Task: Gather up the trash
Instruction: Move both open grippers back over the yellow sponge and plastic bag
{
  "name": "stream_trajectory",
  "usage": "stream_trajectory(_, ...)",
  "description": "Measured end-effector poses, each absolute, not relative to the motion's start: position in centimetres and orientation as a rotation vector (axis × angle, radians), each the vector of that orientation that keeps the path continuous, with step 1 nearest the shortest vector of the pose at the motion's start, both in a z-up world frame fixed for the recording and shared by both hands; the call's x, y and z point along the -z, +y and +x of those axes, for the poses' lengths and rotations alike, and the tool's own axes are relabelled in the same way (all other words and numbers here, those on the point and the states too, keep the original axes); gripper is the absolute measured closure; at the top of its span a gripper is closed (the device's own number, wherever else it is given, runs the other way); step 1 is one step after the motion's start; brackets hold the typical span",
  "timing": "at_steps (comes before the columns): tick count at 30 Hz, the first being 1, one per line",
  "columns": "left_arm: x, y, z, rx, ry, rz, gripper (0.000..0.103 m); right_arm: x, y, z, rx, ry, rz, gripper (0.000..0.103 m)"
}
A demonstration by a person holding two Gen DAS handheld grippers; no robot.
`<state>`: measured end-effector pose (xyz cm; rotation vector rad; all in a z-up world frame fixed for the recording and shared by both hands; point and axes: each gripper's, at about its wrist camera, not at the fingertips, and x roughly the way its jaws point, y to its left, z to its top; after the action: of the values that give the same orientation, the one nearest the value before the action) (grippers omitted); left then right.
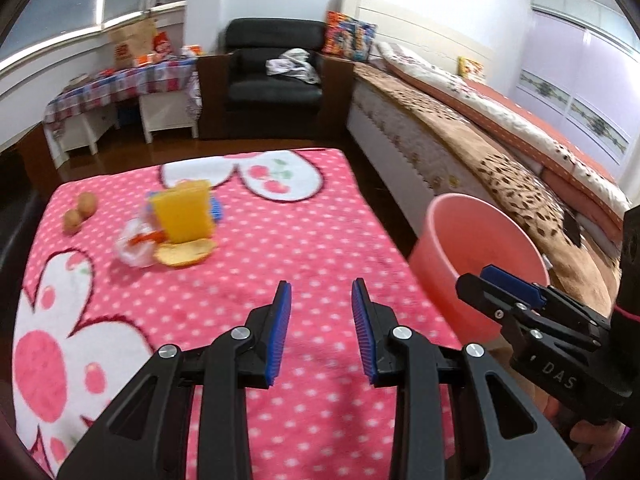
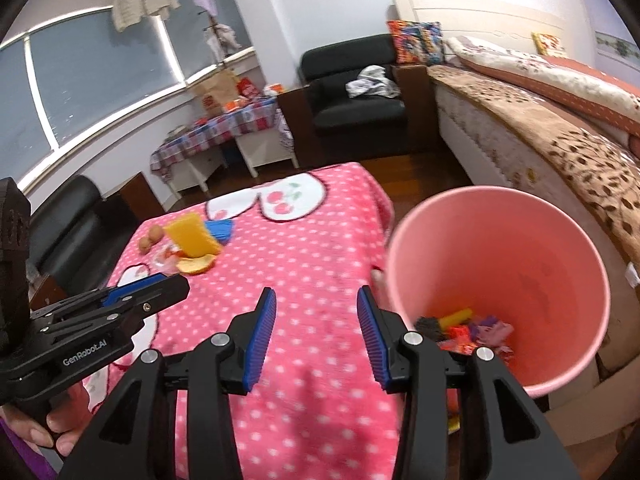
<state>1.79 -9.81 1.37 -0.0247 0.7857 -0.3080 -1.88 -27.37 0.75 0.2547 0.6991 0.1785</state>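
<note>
Your left gripper (image 1: 321, 292) hangs over the near part of the pink dotted blanket (image 1: 248, 256), its blue pads (image 1: 280, 332) spread apart with nothing between them. Your right gripper (image 2: 316, 300) does the same just to its right, jaws apart and empty, right beside the pink bin (image 2: 560, 240).

The bin stands off the blanket's right edge, between it and the bed (image 1: 500, 152). At its bottom you can see a small heap of trash (image 2: 476, 328): a yellow piece, orange and purple scraps, something dark.

The remaining trash lies together on the far left of the blanket, well apart from both grippers. A yellow sponge (image 1: 184, 212) stands tilted there, with a blue piece (image 1: 216, 210) just behind it. An orange peel (image 1: 186, 254) lies at the sponge's near side, touching a crumpled clear wrapper (image 1: 134, 246) to its left. Two brown round things (image 1: 80, 210) sit further left, near the blanket's edge; what they are, you cannot tell, as the view is blurred.
</note>
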Motion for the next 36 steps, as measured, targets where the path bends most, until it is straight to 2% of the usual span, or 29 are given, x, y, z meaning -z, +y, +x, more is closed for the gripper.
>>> stream_trajectory(24,-1.9,3.0,0.7,-0.036,0.78,-0.17,0.072,-1.5,-13.2,1.7,-0.495,0.702,0.075,0.051)
stream_trajectory(36,-0.9,6.0,2.2,-0.121,0.807,-0.227,0.072,-0.5,-9.9,4.7,-0.531,0.727,0.034,0.045)
